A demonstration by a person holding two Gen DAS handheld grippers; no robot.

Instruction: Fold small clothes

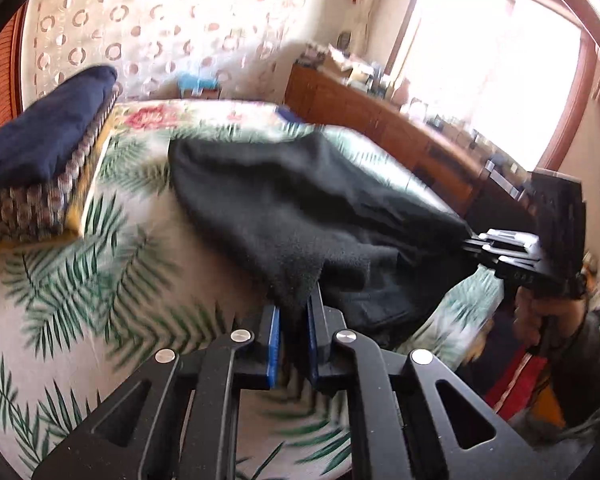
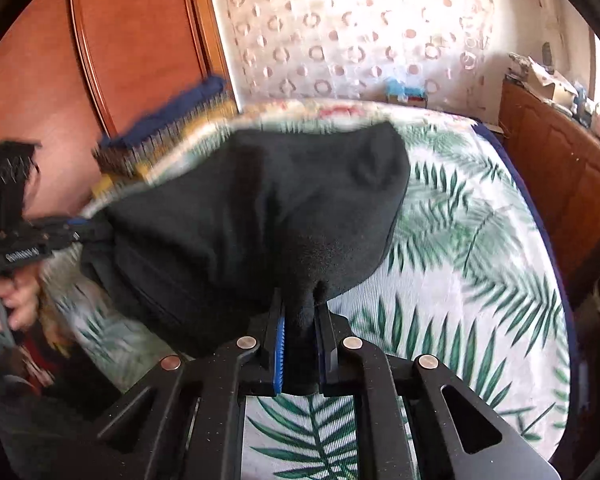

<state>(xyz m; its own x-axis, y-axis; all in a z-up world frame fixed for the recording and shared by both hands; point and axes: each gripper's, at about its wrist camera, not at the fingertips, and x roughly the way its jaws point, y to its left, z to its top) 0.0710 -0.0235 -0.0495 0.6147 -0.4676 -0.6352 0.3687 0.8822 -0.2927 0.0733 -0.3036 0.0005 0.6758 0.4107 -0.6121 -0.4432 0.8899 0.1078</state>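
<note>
Black garment point(image 1: 300, 200), frame centre — we pinch it with left gripper point(image 1: 294, 312) and right gripper point(image 2: 300, 320), above leaf-print bedspread point(image 2: 480, 260).

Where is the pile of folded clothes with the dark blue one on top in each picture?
Left wrist view: the pile of folded clothes is at the far left, on the bed's edge, left of the black garment.
Right wrist view: the pile is at the upper left, blurred, behind the black garment.
Shared landmark: the palm-leaf bedspread, seen in both, with the pile on it.
</note>
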